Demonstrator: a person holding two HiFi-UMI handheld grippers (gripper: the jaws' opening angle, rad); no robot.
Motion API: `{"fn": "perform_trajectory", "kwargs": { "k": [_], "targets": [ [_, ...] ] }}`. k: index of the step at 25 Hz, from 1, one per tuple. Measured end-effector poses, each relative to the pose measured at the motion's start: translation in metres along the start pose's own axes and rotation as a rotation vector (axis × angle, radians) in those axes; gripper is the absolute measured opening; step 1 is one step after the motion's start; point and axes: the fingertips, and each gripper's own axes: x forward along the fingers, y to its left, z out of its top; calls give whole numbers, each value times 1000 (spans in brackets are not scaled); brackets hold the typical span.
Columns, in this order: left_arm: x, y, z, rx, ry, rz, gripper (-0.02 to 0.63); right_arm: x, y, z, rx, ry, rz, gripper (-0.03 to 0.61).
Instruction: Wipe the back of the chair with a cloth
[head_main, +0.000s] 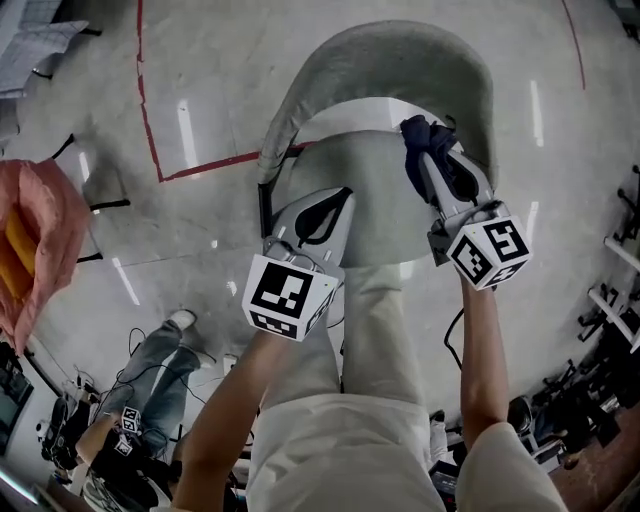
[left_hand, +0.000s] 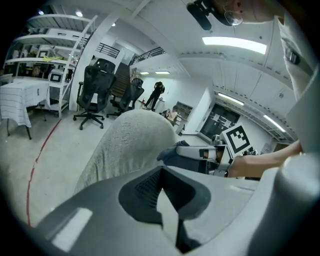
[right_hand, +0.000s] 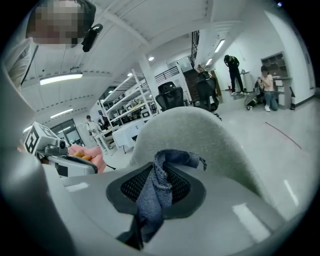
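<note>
Cloth (right_hand: 156, 192) lies lengthwise in right gripper (head_main: 432, 148), tip toward chair back (head_main: 400, 55).

The cloth (right_hand: 152, 200) drops out of sight low between the right tongs (right_hand: 159, 172), its end hidden.

Left gripper (head_main: 335, 205): being held forward and low on a bare left forearm (head_main: 230, 390), its jaws seemingly meeting with nothing between them.
Right gripper (head_main: 428, 150): reaching farther ahead on an outstretched right forearm (head_main: 482, 345), its jaws pinching a dark cloth (right_hand: 152, 195) that is bunching between them.
</note>
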Motion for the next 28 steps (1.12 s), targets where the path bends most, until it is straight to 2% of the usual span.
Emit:
{"fn": "perform_trajectory", "kwargs": {
  "k": [9,12,19,23,28],
  "targets": [
    [35,-21,14,19,20,-45,1,-16,-70,14,95,19,-129,73],
    [45,-24,19,51,14,-44,1,-19,-94,18,88,37,-172,74],
    [55,-28,25,39,6,-40,1,-19,-130,13,80,106,-267,74],
    [57,-29,25,35,5,-40,1,-7,-131,21,80,91,-263,74],
    [56,-24,20,25,7,-31,1,12,-120,31,28,80,-233,73]
  ]
}}
